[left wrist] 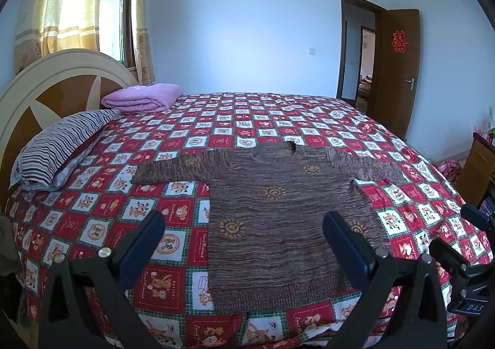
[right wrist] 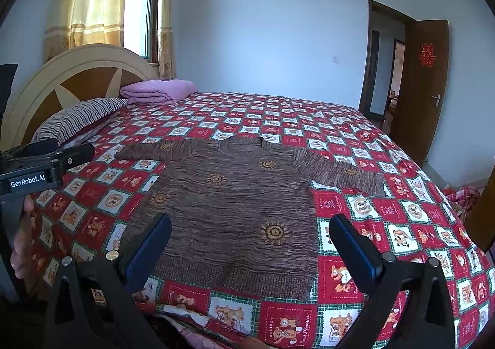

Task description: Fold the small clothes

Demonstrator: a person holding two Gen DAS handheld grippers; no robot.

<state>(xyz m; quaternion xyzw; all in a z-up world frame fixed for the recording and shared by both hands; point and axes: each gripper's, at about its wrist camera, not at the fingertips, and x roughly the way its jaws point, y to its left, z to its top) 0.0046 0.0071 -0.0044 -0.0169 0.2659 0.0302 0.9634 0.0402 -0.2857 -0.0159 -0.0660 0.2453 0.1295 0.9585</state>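
A small brown knit sweater (left wrist: 278,213) with orange sun motifs lies flat on the bed, sleeves spread out to both sides, hem toward me. In the right wrist view the same sweater (right wrist: 235,210) fills the middle. My left gripper (left wrist: 244,237) hovers above the hem area, open, nothing between its blue pads. My right gripper (right wrist: 250,240) is also open, over the sweater's lower right part, apart from the cloth. The right gripper (left wrist: 464,244) shows at the right edge of the left wrist view, and the left gripper (right wrist: 46,163) shows at the left edge of the right wrist view.
The bed wears a red, white and green checked cover (left wrist: 123,203). A striped pillow (left wrist: 62,145) and a folded purple blanket (left wrist: 145,97) lie by the round headboard (left wrist: 46,86). A door (left wrist: 399,70) stands open at right. A wooden cabinet (left wrist: 476,163) is beside the bed.
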